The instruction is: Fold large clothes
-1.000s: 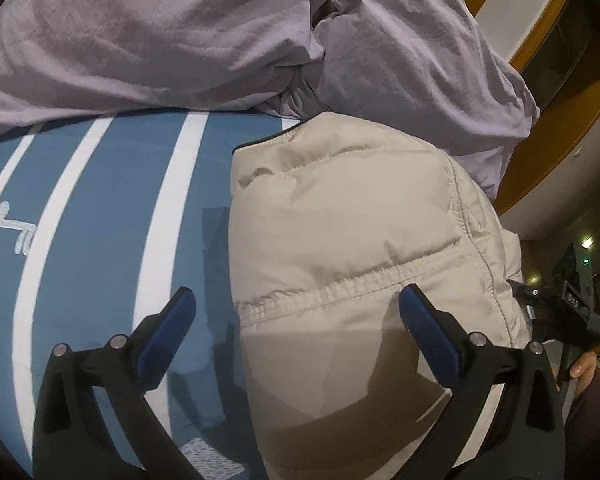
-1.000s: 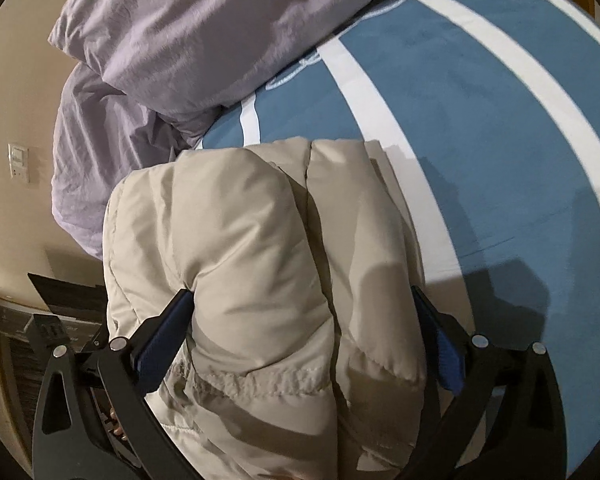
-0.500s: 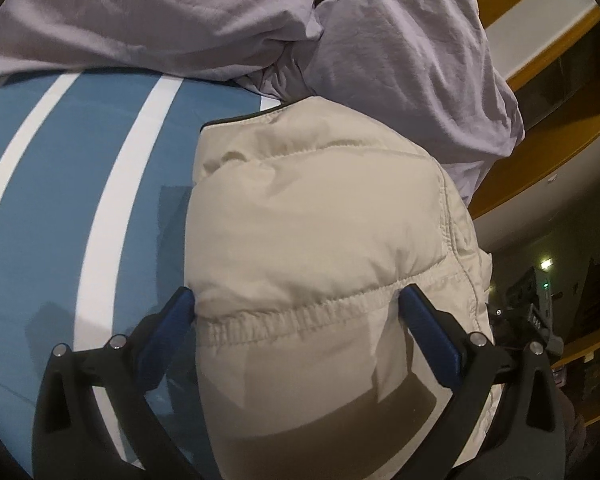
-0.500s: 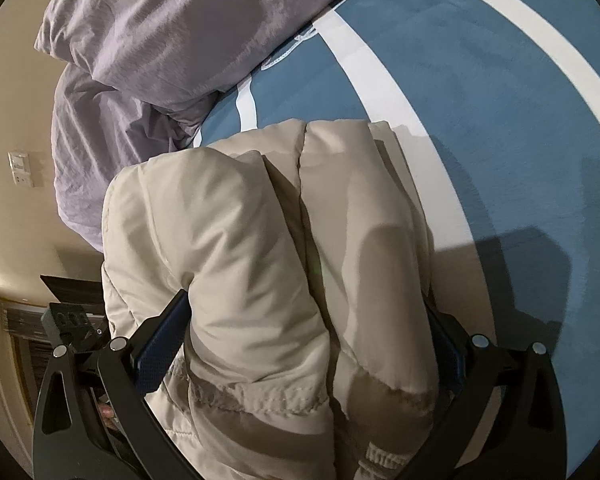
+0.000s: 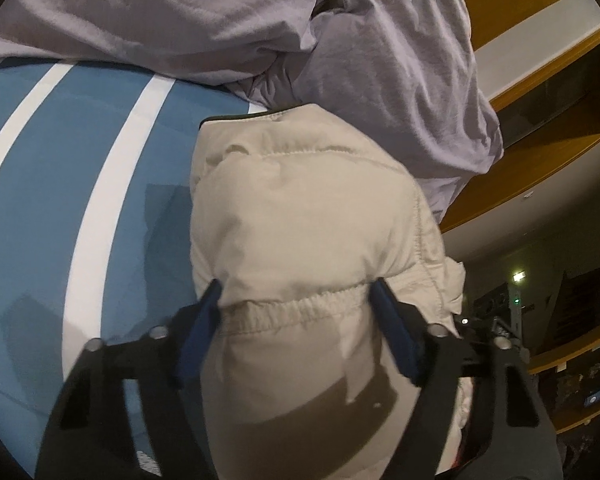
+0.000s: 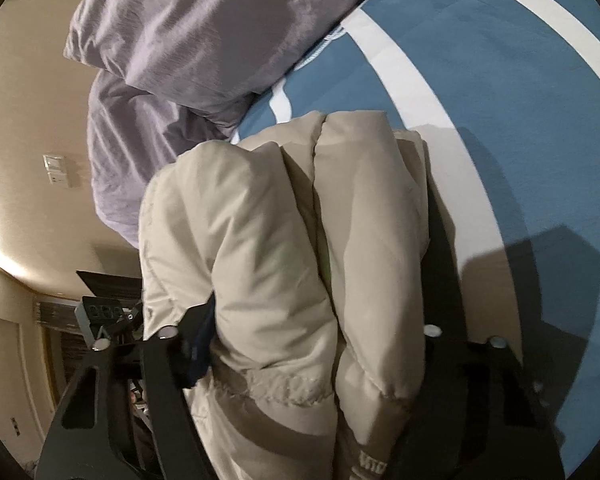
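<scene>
A beige puffer jacket (image 5: 308,216), already folded into a thick bundle on the bed (image 5: 60,184), was being clamped by the closing left tongs (image 5: 300,316) and right tongs (image 6: 320,332); final placement seemingly remained.

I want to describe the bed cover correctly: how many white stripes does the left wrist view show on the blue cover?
2. One white stripe runs just left of the beige puffer jacket; the other white stripe lies further left. More may be hidden under the jacket.

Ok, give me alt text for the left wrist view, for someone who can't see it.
The left claw is closing on a folded beige puffer jacket, which bulges between its blue pads. The jacket lies on a blue bedspread with white stripes, with a rumpled lilac duvet behind.
</scene>
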